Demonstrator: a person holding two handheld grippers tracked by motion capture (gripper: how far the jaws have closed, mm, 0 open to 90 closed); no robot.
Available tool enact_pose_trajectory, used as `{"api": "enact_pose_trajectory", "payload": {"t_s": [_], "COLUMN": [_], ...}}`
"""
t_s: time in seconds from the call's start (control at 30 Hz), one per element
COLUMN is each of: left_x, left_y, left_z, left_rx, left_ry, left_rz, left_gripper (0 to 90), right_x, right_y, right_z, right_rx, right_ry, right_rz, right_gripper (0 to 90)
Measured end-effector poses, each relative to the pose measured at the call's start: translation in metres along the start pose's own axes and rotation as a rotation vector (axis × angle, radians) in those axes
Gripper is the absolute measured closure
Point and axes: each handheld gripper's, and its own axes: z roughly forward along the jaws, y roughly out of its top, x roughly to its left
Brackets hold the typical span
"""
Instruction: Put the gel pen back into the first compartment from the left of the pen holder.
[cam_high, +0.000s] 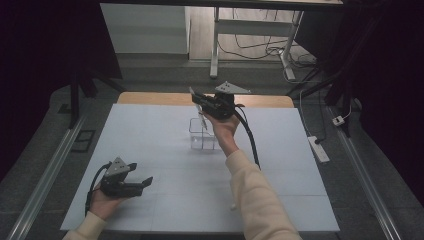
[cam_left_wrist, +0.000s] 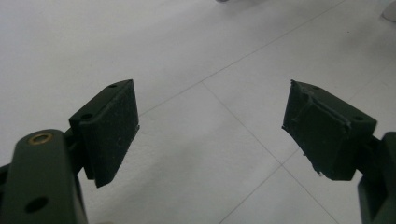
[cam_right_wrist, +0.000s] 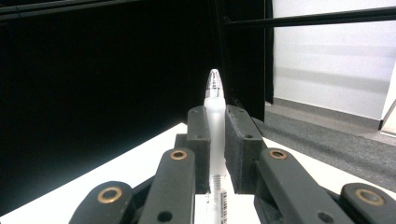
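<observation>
We are holding a slim frosted-clear plastic pen (cam_right_wrist: 215, 126) in the right gripper (cam_high: 202, 102), raised over the far middle of the white table (cam_high: 150, 150). Its jaws are standing nearly closed, pads pressing both sides of the barrel; the pointed silver tip is projecting past them in the right gripper view. Directly below is sitting a small clear square plastic container (cam_high: 202, 135), and a thin pale stick seems to be leaning inside it, though we cannot tell what it is.

We are resting the left gripper (cam_high: 142, 184) at the near left, jaws spread wide and gripping nothing, well apart from the container.

Risks, in our judgement: the smooth barrel could be slipping through the pads if the grip eases; a tilted descent could be striking the rim and tipping the light container, since nothing is bracing it.
</observation>
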Motion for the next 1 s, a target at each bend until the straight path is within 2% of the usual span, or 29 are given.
{"api": "enact_pose_trajectory", "payload": {"t_s": [0.5, 0.83, 0.9, 0.93, 1.0], "left_x": [0.001, 0.002, 0.002, 0.002, 0.002], "left_y": [0.0, -0.001, -0.001, -0.001, -0.001], "left_z": [-0.001, -0.001, -0.001, 0.0, 0.0], "left_rx": [-0.002, -0.001, 0.001, 0.002, 0.004], "left_ry": [0.003, 0.001, 0.001, 0.001, 0.001], "left_rz": [0.002, 0.0, 0.0, 0.0, 0.002], "left_gripper": [18.1, 18.1, 18.1, 18.1, 18.1], "right_x": [0.001, 0.0, -0.001, -0.001, -0.001], "right_y": [-0.005, -0.012, -0.014, -0.014, -0.014], "right_z": [0.022, 0.03, 0.03, 0.03, 0.027], "right_rx": [0.01, 0.019, 0.041, 0.05, 0.066], "right_ry": [0.006, 0.019, -0.004, -0.015, -0.036], "right_rz": [-0.004, -0.011, -0.036, -0.038, -0.035], "right_gripper": [79.9, 78.8, 68.9, 62.7, 56.0]}}
